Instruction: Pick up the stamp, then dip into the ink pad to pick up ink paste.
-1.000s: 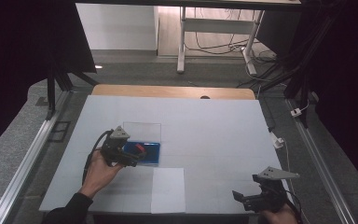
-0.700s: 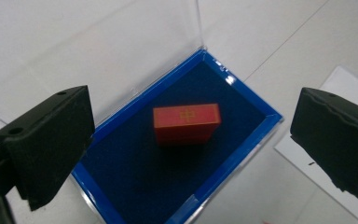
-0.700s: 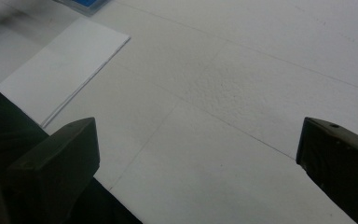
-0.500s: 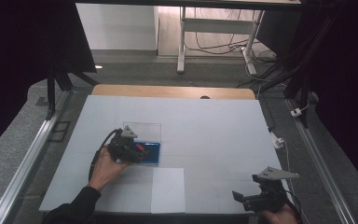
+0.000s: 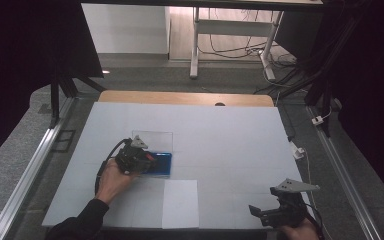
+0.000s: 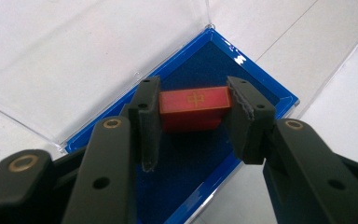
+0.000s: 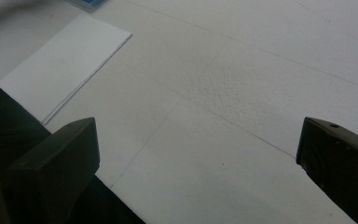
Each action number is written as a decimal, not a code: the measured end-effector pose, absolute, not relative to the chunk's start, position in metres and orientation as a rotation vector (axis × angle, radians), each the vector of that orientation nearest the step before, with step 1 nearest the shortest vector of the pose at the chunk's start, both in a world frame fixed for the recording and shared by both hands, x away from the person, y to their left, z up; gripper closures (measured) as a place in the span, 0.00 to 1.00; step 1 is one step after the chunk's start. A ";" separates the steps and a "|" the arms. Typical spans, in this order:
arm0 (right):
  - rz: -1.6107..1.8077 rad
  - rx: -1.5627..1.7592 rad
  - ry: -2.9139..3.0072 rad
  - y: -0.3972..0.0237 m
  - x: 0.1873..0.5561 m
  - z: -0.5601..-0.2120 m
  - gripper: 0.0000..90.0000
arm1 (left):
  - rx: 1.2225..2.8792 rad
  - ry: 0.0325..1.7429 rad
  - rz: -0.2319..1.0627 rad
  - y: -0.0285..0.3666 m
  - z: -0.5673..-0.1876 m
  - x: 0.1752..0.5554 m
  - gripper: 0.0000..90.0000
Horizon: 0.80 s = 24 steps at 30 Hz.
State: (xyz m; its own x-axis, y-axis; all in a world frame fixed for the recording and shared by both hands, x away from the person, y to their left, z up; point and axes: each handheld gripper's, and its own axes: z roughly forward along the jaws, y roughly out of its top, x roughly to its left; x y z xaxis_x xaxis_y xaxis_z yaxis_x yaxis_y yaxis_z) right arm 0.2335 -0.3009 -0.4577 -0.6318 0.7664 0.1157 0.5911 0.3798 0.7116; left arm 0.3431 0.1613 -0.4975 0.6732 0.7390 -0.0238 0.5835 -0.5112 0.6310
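A small red block (image 6: 193,106) with a gold mark on top lies in a shallow box lined in blue (image 6: 256,88), whose clear lid (image 6: 74,56) is folded back flat on the table. My left gripper (image 6: 193,100) reaches into the box, one pad against each end of the block. In the high view the left gripper (image 5: 147,161) covers the left part of the blue box (image 5: 164,164). My right gripper (image 5: 257,212) hovers near the table's front right corner. In its own view the right gripper (image 7: 198,149) stands wide open over bare table.
A white sheet (image 5: 180,202) lies at the front edge, just in front of the box, and the same white sheet (image 7: 60,70) appears in the right gripper view. The white table (image 5: 230,140) stretches behind and to the right. A wooden strip (image 5: 185,98) borders the far edge.
My left gripper moved right from beside the box to over it, and its jaws now flank the red block. The right gripper stayed put.
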 end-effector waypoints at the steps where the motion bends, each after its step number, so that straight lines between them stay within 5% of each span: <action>1: 1.093 1.209 2.407 -0.301 0.233 -0.458 0.00 | 2.279 1.011 0.338 0.161 -0.497 0.343 0.64; 24: 1.099 1.198 2.409 -0.301 0.233 -0.458 0.00 | 2.196 0.940 0.340 0.163 -0.476 0.335 0.64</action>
